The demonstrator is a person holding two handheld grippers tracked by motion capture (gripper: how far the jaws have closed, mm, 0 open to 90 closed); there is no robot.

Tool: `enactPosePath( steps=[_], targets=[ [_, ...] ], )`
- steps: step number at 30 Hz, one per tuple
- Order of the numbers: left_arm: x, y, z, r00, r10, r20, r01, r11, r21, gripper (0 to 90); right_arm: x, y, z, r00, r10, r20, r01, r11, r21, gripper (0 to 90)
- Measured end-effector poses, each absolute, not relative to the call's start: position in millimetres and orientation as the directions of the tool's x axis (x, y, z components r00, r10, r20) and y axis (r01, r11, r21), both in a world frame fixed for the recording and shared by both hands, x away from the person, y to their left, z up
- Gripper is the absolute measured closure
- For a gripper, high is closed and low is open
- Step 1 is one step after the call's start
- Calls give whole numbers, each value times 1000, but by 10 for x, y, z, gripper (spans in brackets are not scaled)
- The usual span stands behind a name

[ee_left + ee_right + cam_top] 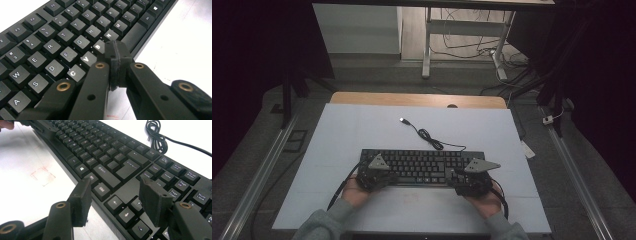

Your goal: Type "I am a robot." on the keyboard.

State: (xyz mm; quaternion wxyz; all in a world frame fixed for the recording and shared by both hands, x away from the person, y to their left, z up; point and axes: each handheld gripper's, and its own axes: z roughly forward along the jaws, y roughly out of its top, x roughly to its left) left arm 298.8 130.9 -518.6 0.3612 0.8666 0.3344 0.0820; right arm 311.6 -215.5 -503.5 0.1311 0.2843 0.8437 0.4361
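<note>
A black keyboard (pixel 422 166) was laid across the near middle of a white mat (pixel 362 130), its long edges parallel to the mat's near edge. Its cable (pixel 427 135) was coiled behind it and ended in a loose plug (pixel 402 120) on the mat. Broad bare mat was left behind and to either side of the keyboard, and a narrower strip in front of it.

The left gripper (pixel 115 53) was held over the keyboard's front edge, beside the B and N keys, with its jaws pressed fully together and nothing between them (its pads met face to face).

The right gripper (pixel 117 195) was poised over the front right corner, above the arrow keys, with its jaws standing apart and empty; whether they touched the keys could not be told.

Both hands were brought in from the near edge, each wrapped around its gripper's body, forearms angled inward.
</note>
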Motion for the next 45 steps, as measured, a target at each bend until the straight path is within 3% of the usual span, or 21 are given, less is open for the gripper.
enactPosePath(
  steps=[14, 23, 35, 45],
  targets=[
    [2991, 1285, -5222, 764, 640, -80, 512, -527, 678, 887, 3112, -2152, -5034, -805, 593, 27, 365, 458, 811, 439],
    [2954, 1459, -5080, 736, 668, -114, 516, -443, 733, 876, 3115, -2168, -5026, -800, 599, 28, 370, 457, 809, 439],
    [2908, 1665, -4987, 681, 719, -141, 546, -371, 751, 478, 3109, -2179, -5013, -800, 599, 27, 368, 456, 810, 438],
    [2900, 1838, -4980, 648, 744, -165, 575, -336, 746, 382, 3106, -2190, -5007, -800, 599, 31, 368, 450, 814, 437]
  ],
)
